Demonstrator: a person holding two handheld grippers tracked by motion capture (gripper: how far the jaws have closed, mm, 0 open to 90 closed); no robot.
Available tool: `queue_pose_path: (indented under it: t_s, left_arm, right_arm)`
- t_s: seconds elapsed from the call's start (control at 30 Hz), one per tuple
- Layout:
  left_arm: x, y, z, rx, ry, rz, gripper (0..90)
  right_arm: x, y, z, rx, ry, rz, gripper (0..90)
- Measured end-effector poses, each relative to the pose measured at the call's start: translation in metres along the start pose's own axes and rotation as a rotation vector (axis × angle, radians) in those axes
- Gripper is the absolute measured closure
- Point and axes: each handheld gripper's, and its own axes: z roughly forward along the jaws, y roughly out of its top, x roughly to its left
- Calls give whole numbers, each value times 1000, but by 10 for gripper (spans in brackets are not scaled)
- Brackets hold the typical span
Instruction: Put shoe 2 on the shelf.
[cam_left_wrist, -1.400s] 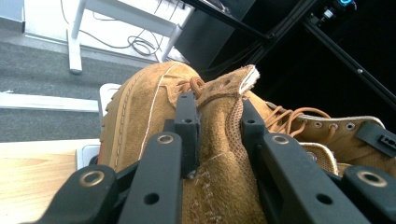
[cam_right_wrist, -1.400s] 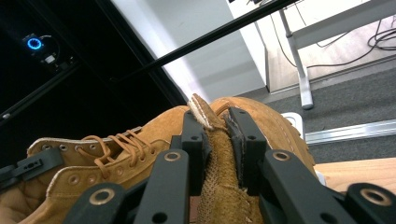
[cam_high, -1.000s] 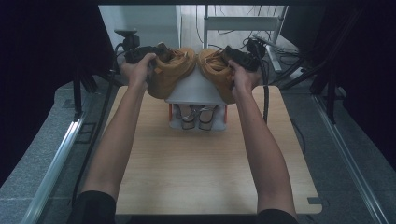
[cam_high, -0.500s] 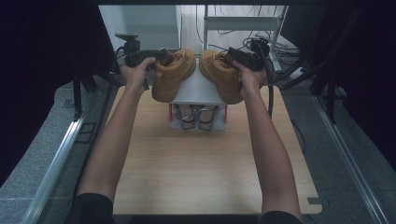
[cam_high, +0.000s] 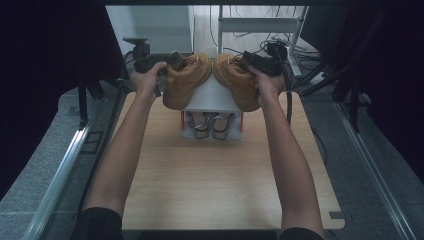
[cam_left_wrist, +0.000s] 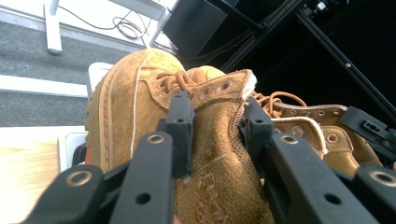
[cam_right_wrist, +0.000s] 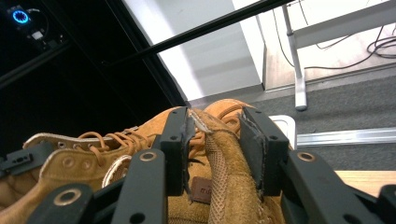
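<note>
Two tan suede boots rest on top of a white shoe rack (cam_high: 210, 98) at the table's far edge. My left gripper (cam_high: 171, 58) (cam_left_wrist: 215, 116) holds the left boot (cam_high: 187, 80) (cam_left_wrist: 126, 107) by its collar, which fills the gap between both pads. My right gripper (cam_high: 251, 60) (cam_right_wrist: 215, 130) grips the heel collar of the right boot (cam_high: 235, 82) (cam_right_wrist: 229, 186) the same way. Both sets of jaws have just been opening a little, with the collars still between them and touching the pads.
A pair of sandals (cam_high: 210, 125) sits on the rack's lower shelf. The wooden table (cam_high: 215, 180) stretches toward me between my forearms. Dark frame rails run along both sides, and cables and a white stand (cam_high: 260, 25) lie beyond the far edge.
A second ago both boots were blurred in motion over the rack. They now sit still on its top, spread slightly apart, and both hands hold their place.
</note>
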Motion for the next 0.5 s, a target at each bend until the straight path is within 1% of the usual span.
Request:
queue_pose_path:
  t_s: [0.03,0.1,0.2,0.23,0.27,0.33,0.37,0.4,0.43,0.47,0.5]
  left_arm:
    - [1,1,0,-4,7,4,675]
    - [1,2,-1,-2,-11,9,608]
    - [0,2,-3,-5,-25,35,523]
    - [-1,2,-3,-9,-30,35,480]
    - [-2,2,-5,-22,-27,46,453]
    - [-6,3,-10,-47,-18,77,436]
    - [-7,4,-13,-54,-16,91,430]
    - [-9,5,-16,-56,-13,106,428]
    - [-9,5,-16,-56,-13,106,429]
    - [-13,6,-21,-52,3,143,432]
    - [-15,6,-23,-58,2,149,434]
  right_arm:
    - [0,0,0,-2,-4,-12,622]
    - [-1,1,-1,0,-5,-24,598]
    - [-3,2,-2,1,5,-46,516]
    - [-3,2,-2,1,-4,-72,496]
    - [-3,2,-3,1,-3,-81,472]
    - [-2,2,-4,-5,-6,-92,447]
    - [-3,2,-5,-2,-5,-109,436]
    - [-2,1,-6,-8,1,-113,425]
    - [-2,1,-7,-11,4,-117,411]
    - [-3,1,-8,-10,7,-123,407]
    - [-3,1,-9,-12,8,-129,404]
